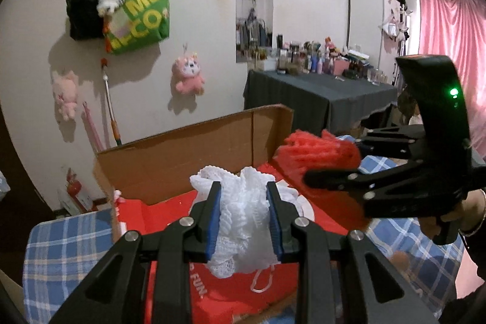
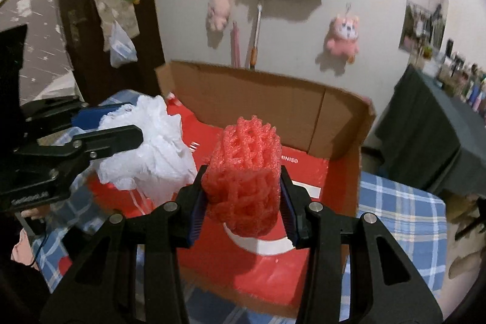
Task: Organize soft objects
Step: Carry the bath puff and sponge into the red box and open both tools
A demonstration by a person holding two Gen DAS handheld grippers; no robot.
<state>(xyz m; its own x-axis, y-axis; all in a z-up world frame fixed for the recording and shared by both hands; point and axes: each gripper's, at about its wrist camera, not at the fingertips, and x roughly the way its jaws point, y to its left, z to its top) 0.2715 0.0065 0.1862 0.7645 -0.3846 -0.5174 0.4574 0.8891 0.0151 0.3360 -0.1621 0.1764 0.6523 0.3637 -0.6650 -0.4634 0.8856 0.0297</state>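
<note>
Left claw (image 1: 244,220) nearest lens, blue pads narrow, clamped on white mesh puff (image 1: 243,214); puff held above left part of open cardboard box (image 1: 182,154), over red bag (image 1: 170,214) lining box floor. Box sits on bed with blue plaid sheet (image 1: 60,257), tall back flap toward wall. Right claw (image 2: 241,196) level with it, pads pinched on red foam net sleeve (image 2: 243,172), sleeve upright, above box middle. Pink plush toy (image 1: 186,76) hangs on wall behind. Dark-clothed bench (image 1: 319,99) with bottles far right.
</note>
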